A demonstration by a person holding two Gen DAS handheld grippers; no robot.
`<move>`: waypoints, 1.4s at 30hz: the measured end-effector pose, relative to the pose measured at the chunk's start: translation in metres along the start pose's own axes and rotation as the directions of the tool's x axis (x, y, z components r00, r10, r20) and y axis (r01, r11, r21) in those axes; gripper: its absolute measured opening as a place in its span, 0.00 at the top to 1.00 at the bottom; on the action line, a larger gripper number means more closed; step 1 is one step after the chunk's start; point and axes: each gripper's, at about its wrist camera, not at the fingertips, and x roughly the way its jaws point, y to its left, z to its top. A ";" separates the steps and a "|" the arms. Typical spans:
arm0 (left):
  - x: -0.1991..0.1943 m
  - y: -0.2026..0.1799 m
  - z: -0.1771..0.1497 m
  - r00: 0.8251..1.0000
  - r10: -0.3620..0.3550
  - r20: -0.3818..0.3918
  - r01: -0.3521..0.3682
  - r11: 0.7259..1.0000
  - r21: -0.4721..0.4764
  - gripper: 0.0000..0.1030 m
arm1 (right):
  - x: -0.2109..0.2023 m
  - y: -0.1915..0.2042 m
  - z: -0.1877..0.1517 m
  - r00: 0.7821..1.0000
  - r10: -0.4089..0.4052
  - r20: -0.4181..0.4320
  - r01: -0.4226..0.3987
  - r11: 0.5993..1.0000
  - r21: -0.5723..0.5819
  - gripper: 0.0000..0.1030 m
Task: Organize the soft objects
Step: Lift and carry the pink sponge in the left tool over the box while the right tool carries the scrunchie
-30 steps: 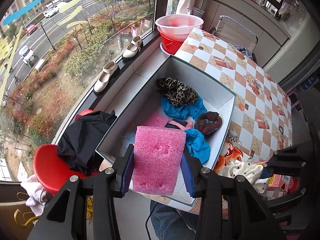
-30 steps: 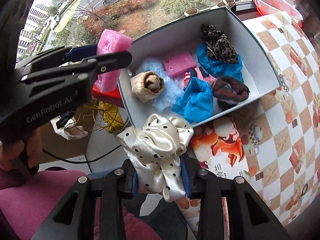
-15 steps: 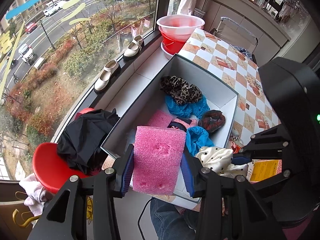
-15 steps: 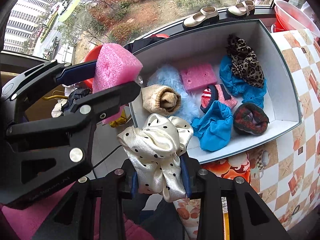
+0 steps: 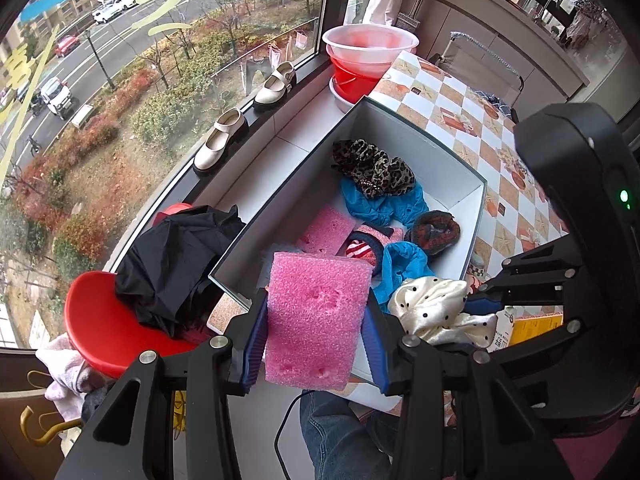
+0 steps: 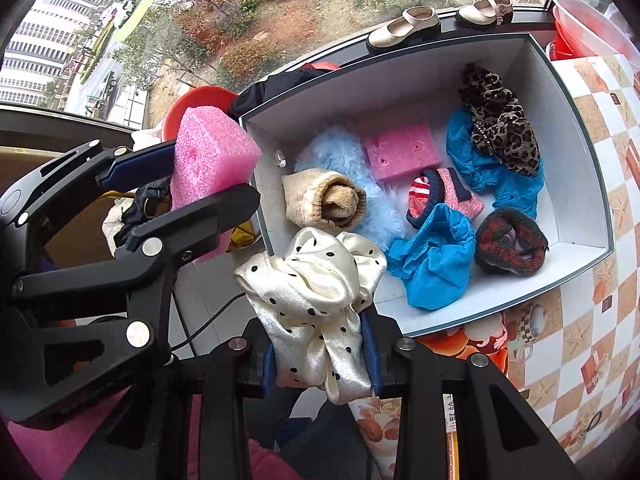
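My left gripper (image 5: 316, 344) is shut on a pink sponge (image 5: 316, 316), held above the near left corner of the grey box (image 5: 476, 216). My right gripper (image 6: 320, 356) is shut on a cream satin scrunchie with black dots (image 6: 316, 296), just over the box's near rim (image 6: 492, 312). Both show in each other's view: the sponge (image 6: 208, 156) at the left, the scrunchie (image 5: 432, 304) at the right. Inside the box lie a second pink sponge (image 6: 400, 148), a beige rolled sock (image 6: 324, 200), pale blue fluff (image 6: 352, 148), blue cloths (image 6: 432, 260), a leopard scrunchie (image 6: 500, 124) and a dark knit piece (image 6: 508, 244).
The box sits on a table with a checked orange cloth (image 6: 600, 320), next to a window sill with two cream shoes (image 5: 224, 140). A red stool (image 5: 100, 320) with a black garment (image 5: 172, 264) stands left of the box. Red and pink basins (image 5: 368, 56) stand behind it.
My right gripper with the scrunchie has moved left, toward the box's near rim and close beside the left gripper. The left gripper and its sponge have stayed put.
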 end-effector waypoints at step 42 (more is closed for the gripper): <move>0.067 -0.065 0.073 0.992 -0.013 -0.129 0.054 0.945 0.324 0.55 | -0.066 -0.105 -0.053 0.948 -0.109 0.298 -0.033 0.900 0.435 0.66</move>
